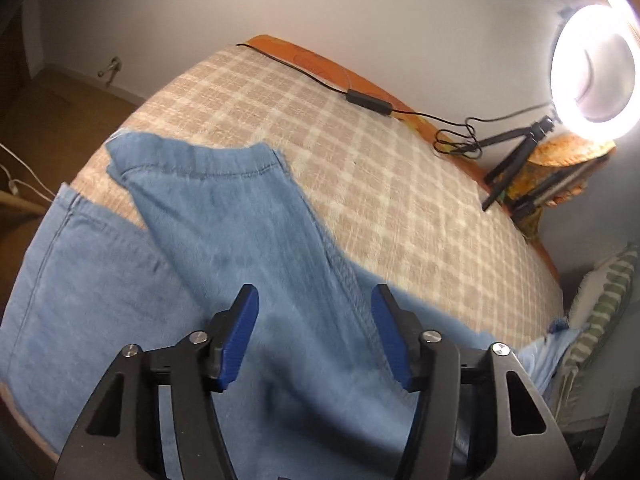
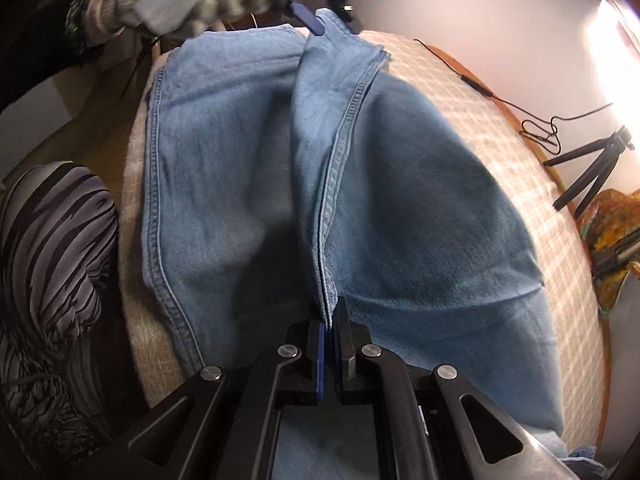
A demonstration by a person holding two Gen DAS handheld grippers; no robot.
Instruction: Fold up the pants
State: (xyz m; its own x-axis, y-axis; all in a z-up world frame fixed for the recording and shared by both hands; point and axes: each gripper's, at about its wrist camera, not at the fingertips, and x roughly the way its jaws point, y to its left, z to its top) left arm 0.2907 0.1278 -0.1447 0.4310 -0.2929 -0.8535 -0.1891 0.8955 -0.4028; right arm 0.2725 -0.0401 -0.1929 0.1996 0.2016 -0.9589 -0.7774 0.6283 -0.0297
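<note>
Left wrist view. Pants [image 1: 224, 240]: blue denim, spread on the bed [image 1: 360, 152] toward its near edge, one leg folded across the other. Left gripper [image 1: 314, 336]: jaws released, wide apart, poised over the cloth and holding nothing. Risk: closing here could pinch only the top layer and drag the fold askew.

Right wrist view. Right gripper [image 2: 329, 344]: jaws clenched on a seam ridge of the pants [image 2: 420, 220]. Far hem lies by the left gripper [image 2: 310, 20]; contact unclear. Risk: thin bite on the seam may slip if pulled, dropping the fold.
</note>
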